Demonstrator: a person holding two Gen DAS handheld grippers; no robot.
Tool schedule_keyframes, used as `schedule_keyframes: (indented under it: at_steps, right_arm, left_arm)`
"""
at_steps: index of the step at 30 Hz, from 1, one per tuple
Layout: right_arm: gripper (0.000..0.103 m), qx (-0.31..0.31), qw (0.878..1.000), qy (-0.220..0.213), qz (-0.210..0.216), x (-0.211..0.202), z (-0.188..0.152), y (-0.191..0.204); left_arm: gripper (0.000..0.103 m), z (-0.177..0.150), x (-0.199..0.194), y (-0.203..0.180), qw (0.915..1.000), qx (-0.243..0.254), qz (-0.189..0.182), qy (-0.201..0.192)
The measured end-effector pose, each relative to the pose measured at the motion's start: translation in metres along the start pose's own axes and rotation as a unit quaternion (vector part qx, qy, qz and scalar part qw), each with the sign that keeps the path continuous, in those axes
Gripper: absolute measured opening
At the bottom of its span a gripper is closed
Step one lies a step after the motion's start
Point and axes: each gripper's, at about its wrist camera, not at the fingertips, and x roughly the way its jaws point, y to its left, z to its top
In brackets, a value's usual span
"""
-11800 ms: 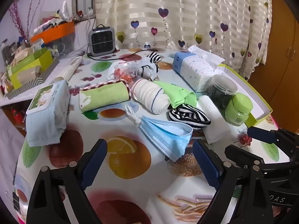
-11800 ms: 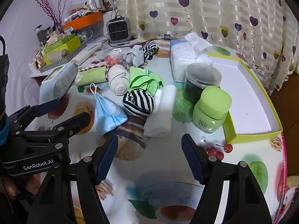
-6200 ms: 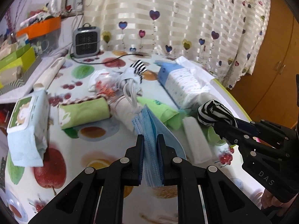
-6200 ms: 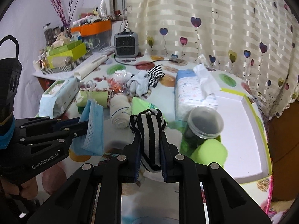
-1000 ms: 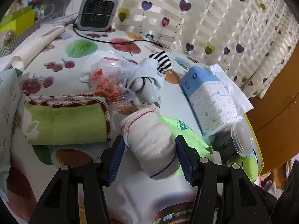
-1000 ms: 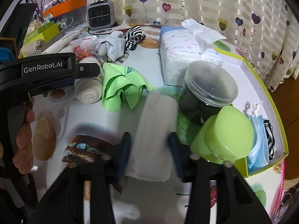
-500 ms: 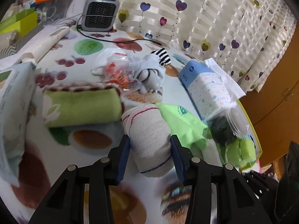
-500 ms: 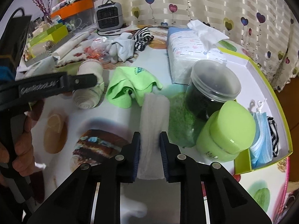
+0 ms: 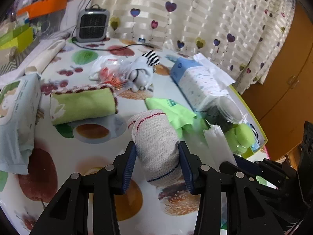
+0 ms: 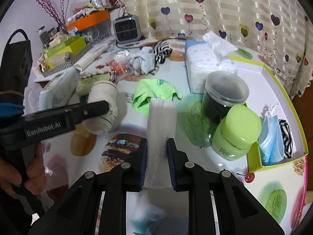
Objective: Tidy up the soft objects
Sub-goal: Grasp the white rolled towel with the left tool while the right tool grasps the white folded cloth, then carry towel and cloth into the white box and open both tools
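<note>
left gripper pinching rolled white knit sock above table | right gripper pinching folded white cloth | risk: 2 limp loads snag green-lidded jar before yellow-rimmed tray

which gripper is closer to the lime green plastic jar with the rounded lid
Right. The right gripper, clamped on a folded white cloth, sits just beside the lime green plastic jar. The left gripper, holding a rolled white towel, is farther off, beyond the cloth.

Both wrist views close, angled down along own tongs over surface; shared: heater, curtain.
</note>
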Motion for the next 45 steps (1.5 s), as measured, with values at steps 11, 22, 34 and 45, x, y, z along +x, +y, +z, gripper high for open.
schedule_keyframes:
  at_steps: [11,22,34,45]
  right_arm:
    - [0.021,0.006,0.998,-0.054,0.007,-0.041,0.004,-0.006]
    - [0.021,0.028,0.997,-0.076,-0.005,-0.062,0.003,-0.03]
    - [0.021,0.067,0.993,-0.094,-0.023,-0.076,0.002,-0.074]
    - [0.021,0.122,0.985,-0.108,-0.065,-0.085,0.002,-0.136]
  left_arm:
    - [0.042,0.004,-0.027,-0.029,0.9988,0.032,-0.004,-0.036]
    - [0.042,0.011,-0.031,-0.064,0.9967,0.064,-0.023,-0.044]
    - [0.042,0.019,-0.022,-0.095,0.9944,0.088,-0.043,-0.041]
    - [0.042,0.033,-0.003,-0.136,0.9907,0.114,-0.066,-0.036]
